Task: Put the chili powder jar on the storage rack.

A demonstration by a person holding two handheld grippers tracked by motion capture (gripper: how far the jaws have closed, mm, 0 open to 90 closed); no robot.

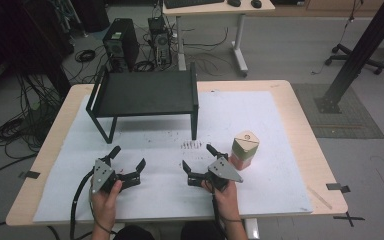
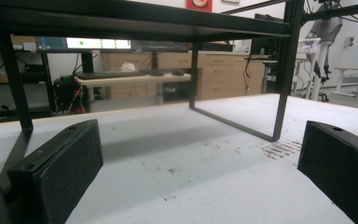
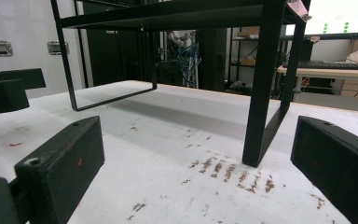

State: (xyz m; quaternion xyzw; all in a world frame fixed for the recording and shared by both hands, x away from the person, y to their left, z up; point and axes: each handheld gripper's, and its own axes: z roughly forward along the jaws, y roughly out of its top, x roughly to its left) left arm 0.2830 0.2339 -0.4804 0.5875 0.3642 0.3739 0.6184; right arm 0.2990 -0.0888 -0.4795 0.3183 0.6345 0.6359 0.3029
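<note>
While the small box (image 1: 243,149) stands right of centre on the white mat (image 1: 280,125), just beside the right gripper (image 1: 199,159), left gripper (image 1: 128,156) at lower left, both jaws apart, empty; black shelf (image 1: 145,92) above, grey floor beyond.

From above the near edge we look forward and down on the whole table (image 1: 280,100). Our two gripper cameras sit low, close over the white mat (image 2: 177,182), each facing the far side. Both share the black shelf (image 2: 135,21) overhead and the scuffed patch (image 3: 228,172) by its right near leg (image 3: 261,84).
</note>
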